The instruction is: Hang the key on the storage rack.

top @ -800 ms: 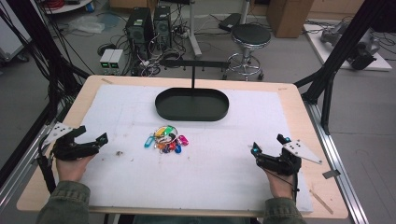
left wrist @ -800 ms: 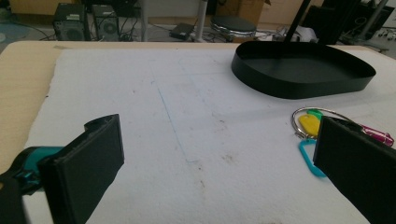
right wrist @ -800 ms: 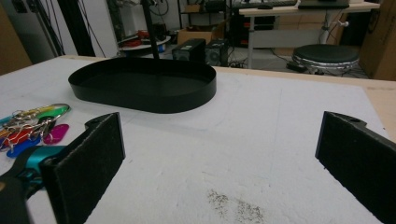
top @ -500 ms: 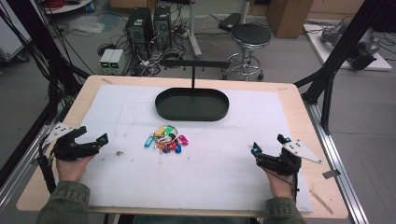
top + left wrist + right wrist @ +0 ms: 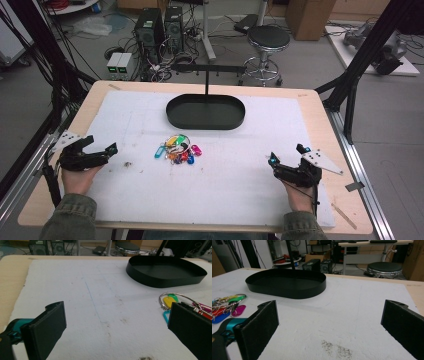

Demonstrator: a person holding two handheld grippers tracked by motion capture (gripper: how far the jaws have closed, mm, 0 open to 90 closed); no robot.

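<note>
Both forearms, in olive sleeves, come in low from the near edge. The left hand (image 5: 75,177) holds the left gripper (image 5: 102,145) near the left side, its jaws standing wide apart with nothing between them, pointing inward to the right. The right hand (image 5: 298,192) holds the right gripper (image 5: 286,154) at the right side, jaws equally wide and bare, pointing forward and slightly inward.

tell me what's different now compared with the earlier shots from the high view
Nothing has visibly changed. The left claw and the right claw rest in the same spots on the white mat, both open and empty. The bunch of coloured key tags lies untouched in front of the black oval tray.
</note>
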